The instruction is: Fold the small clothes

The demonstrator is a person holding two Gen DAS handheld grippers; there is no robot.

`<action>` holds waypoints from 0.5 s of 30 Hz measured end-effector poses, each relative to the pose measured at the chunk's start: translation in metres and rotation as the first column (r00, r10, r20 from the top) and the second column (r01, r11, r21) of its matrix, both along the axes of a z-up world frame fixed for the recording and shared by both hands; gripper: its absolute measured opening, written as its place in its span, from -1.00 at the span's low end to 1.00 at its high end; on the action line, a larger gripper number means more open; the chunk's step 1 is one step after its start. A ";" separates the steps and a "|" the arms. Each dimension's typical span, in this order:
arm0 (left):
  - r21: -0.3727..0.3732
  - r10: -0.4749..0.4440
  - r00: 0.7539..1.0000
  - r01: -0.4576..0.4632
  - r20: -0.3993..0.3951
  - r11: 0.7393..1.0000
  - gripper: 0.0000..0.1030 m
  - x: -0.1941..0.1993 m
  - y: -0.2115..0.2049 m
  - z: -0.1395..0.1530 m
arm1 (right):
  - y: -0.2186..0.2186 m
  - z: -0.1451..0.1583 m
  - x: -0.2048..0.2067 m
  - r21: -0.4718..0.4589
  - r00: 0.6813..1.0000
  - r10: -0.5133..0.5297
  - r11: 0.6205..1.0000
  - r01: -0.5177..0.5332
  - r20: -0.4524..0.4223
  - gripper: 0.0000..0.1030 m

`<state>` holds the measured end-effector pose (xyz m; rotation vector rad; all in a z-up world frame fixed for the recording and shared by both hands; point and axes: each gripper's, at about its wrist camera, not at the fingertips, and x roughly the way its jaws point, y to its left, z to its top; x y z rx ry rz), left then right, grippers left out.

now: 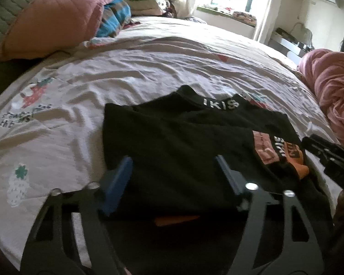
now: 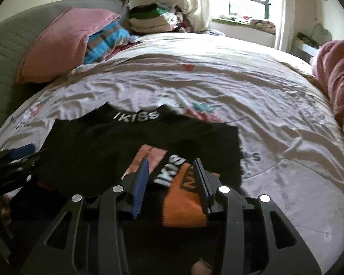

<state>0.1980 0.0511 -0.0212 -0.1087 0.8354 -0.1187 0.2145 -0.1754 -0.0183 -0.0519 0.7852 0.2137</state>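
L tongs [image 1: 173,168] apart over black top [image 1: 172,142], R tongs [image 2: 170,171] apart, nothing clamped, on bed sheet [image 1: 149,68]

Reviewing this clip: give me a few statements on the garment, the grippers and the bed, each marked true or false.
1. The black shirt lies on the bed sheet. True.
2. The right gripper is clamped shut on the shirt. False: its jaws stand apart over the orange print.
3. A pink pillow sits at the head of the bed. True.
4. The left gripper holds a white sock. False: its jaws are open over the shirt, nothing gripped.
5. The shirt's collar reads in white letters. True.
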 end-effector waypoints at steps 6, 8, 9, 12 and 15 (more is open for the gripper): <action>-0.016 -0.061 0.989 0.059 -0.134 0.998 -0.37 0.010 -0.004 -0.024 | 0.026 -0.011 0.000 -0.011 0.994 0.090 0.996 -0.091 -0.056 -0.25; -0.047 -0.055 0.982 0.047 -0.180 0.998 -0.37 0.013 0.002 -0.035 | 0.035 -0.014 0.000 -0.004 0.991 0.111 0.994 -0.111 -0.071 -0.25; -0.068 -0.053 0.982 0.041 -0.183 0.997 -0.37 0.013 0.005 -0.037 | 0.038 -0.015 0.000 -0.003 0.990 0.120 0.993 -0.121 -0.075 -0.25; -0.097 -0.050 0.980 0.032 -0.192 0.995 -0.37 0.012 0.009 -0.037 | 0.049 -0.017 0.001 -0.007 0.986 0.144 0.989 -0.145 -0.082 -0.25; -0.092 -0.048 0.981 0.031 -0.190 0.995 -0.37 0.012 0.009 -0.037 | 0.055 -0.022 0.004 -0.022 0.984 0.155 0.987 -0.157 -0.089 -0.21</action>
